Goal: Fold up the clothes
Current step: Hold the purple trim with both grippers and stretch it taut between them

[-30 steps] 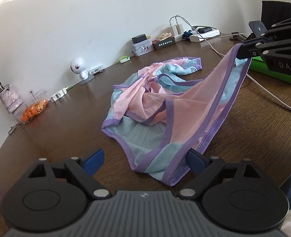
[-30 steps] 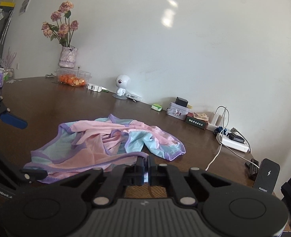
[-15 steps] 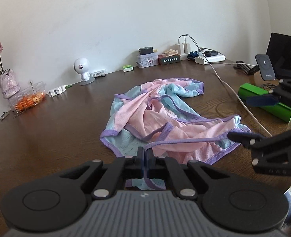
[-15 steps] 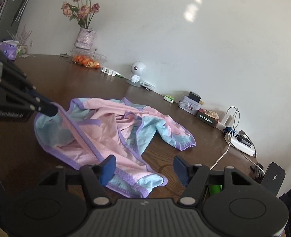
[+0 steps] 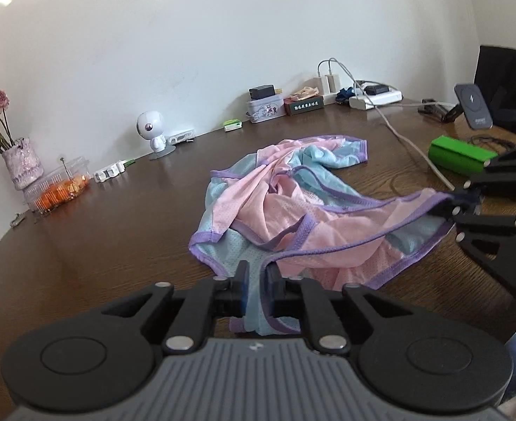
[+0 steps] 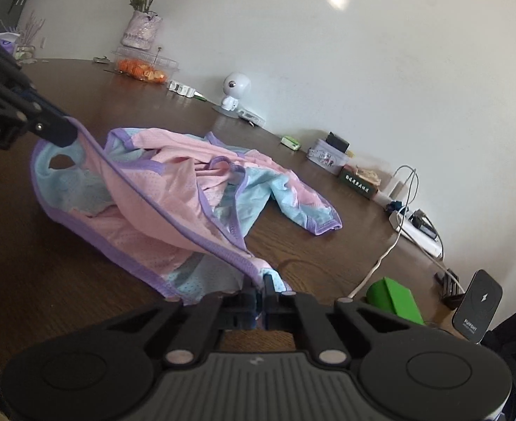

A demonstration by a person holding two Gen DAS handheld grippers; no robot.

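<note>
A pink and light-blue mesh garment (image 5: pixel 275 193) with purple hems lies crumpled on the brown table (image 5: pixel 117 238). My left gripper (image 5: pixel 257 277) has a bunch of its near blue corner between its jaws, which are opening a little. In the right wrist view the left gripper (image 6: pixel 67 128) still holds that hem up off the table at the left. My right gripper (image 6: pixel 259 280) is shut on the other end of the same hem, and it shows at the right edge of the left wrist view (image 5: pixel 454 198). The garment (image 6: pixel 188 175) sags between the two grips.
A green box (image 5: pixel 461 156) and a white cable (image 5: pixel 408 144) lie right of the garment, with a phone stand (image 5: pixel 473 105) behind. Along the wall stand a small robot figure (image 5: pixel 151 133), tins, chargers, a fruit container (image 5: pixel 58 186) and a flower vase (image 5: pixel 21 161).
The right gripper let go of the raised hem, sank and shut on a hem near the table. The left gripper closed on the near corner, then its jaws parted slightly.
</note>
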